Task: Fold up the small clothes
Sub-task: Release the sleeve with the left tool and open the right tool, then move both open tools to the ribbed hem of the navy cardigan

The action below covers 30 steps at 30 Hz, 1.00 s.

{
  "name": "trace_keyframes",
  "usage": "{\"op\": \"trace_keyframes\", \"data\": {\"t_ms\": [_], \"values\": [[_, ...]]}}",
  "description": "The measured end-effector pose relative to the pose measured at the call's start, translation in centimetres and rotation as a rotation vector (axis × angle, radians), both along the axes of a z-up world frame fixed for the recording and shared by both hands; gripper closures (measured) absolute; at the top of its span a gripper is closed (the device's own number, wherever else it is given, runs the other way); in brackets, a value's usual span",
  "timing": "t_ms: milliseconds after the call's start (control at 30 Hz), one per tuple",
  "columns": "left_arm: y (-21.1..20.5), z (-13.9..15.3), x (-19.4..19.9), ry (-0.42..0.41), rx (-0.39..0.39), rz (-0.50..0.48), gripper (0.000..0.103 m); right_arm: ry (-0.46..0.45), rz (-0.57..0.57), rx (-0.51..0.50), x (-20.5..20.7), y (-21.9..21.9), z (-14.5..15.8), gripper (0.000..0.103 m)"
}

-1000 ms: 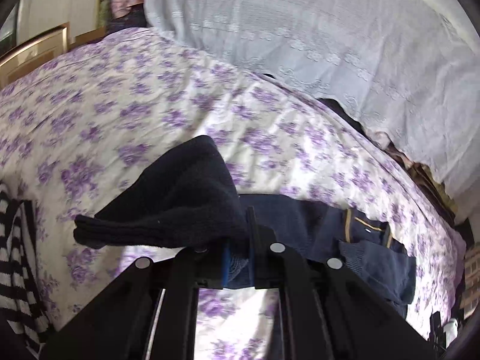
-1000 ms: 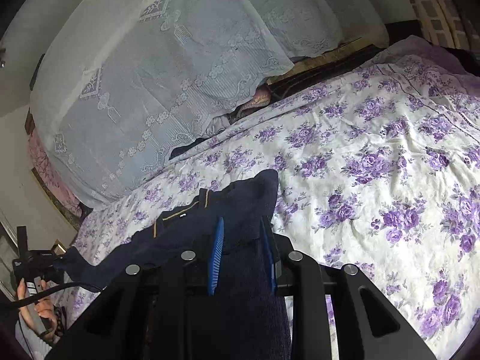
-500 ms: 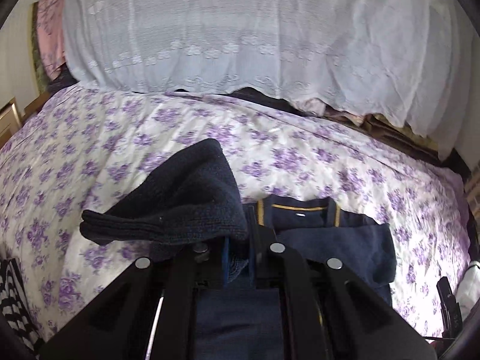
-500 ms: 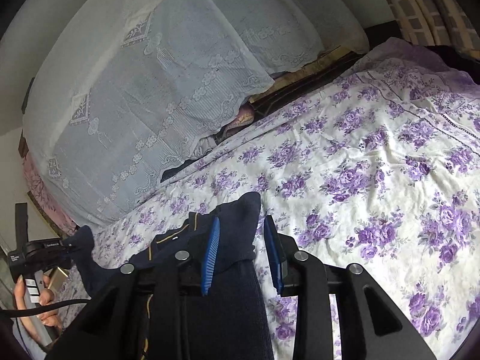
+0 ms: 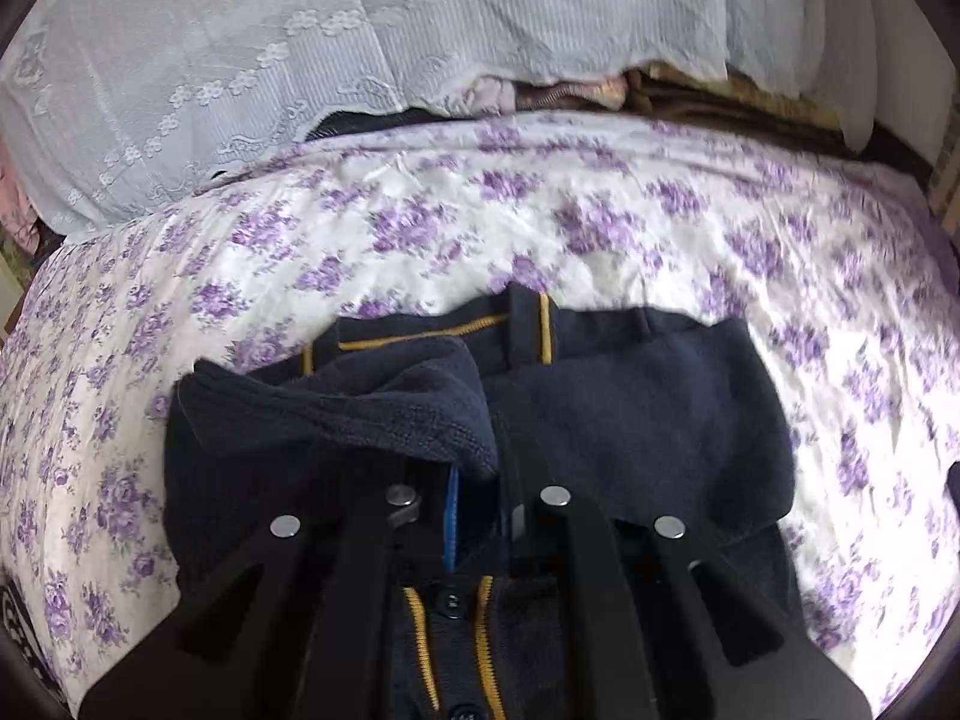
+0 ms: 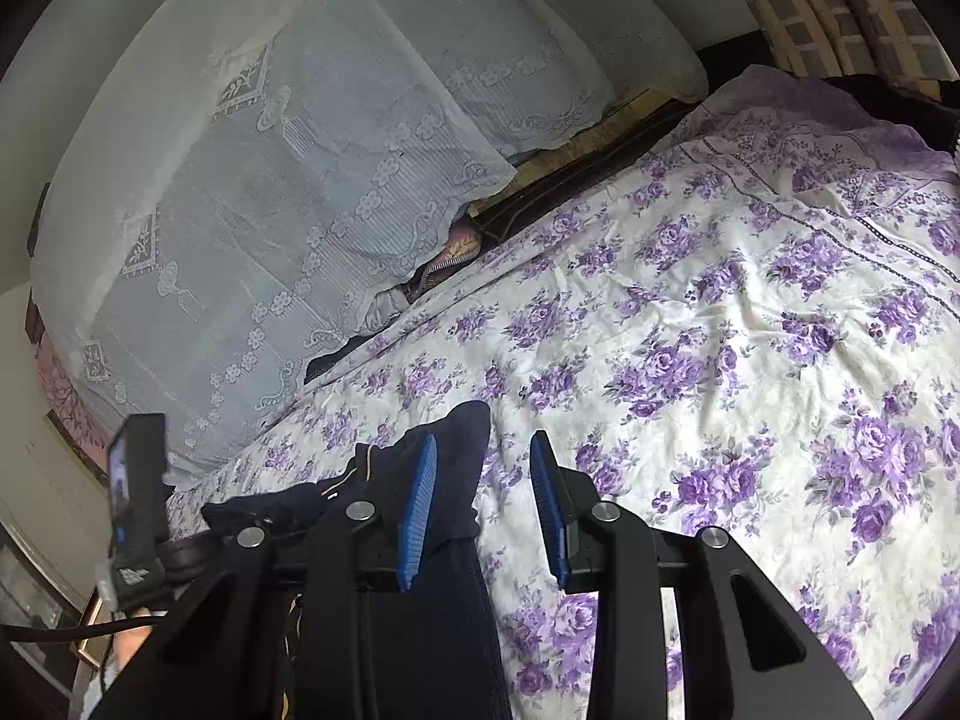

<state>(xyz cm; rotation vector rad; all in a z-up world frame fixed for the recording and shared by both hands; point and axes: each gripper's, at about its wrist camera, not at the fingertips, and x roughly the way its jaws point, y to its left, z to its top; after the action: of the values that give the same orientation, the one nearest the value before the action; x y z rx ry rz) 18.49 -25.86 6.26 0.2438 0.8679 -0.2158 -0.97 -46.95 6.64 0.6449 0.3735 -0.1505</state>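
A navy knit cardigan with yellow trim lies on the floral bedsheet, collar towards the far side. My left gripper is shut on a navy sleeve, which drapes over its tips and across the cardigan's body. In the right wrist view my right gripper stands open with its jaws widening. The cardigan's other folded edge lies against the left blue pad, and the right pad is clear of it. The left gripper's body shows at the left edge.
A white lace cover hangs over a pile of bedding along the far side of the bed. Folded blankets peek out beneath it. A striped garment lies at the lower left edge. Bare floral sheet stretches to the right.
My left gripper has swung the sleeve across and down onto the cardigan's body, which now fills the view below it. The right jaws have spread apart and let go of the fabric.
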Motion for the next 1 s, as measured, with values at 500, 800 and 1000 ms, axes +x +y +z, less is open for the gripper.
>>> {"op": "trace_keyframes", "data": {"t_ms": [500,800,1000], "values": [[8.1,2.7,-7.2,-0.140,0.093,-0.089,0.005,0.066,0.123,-0.046,2.0,2.2,-1.1,0.069],[22.3,-1.0,0.1,0.011,-0.149,0.347,0.005,0.138,0.477,-0.421,7.7,17.1,1.4,0.065],[20.4,-5.2,1.7,0.049,-0.134,0.304,0.004,0.232,0.556,-0.728,14.3,25.8,1.3,0.052]]}}
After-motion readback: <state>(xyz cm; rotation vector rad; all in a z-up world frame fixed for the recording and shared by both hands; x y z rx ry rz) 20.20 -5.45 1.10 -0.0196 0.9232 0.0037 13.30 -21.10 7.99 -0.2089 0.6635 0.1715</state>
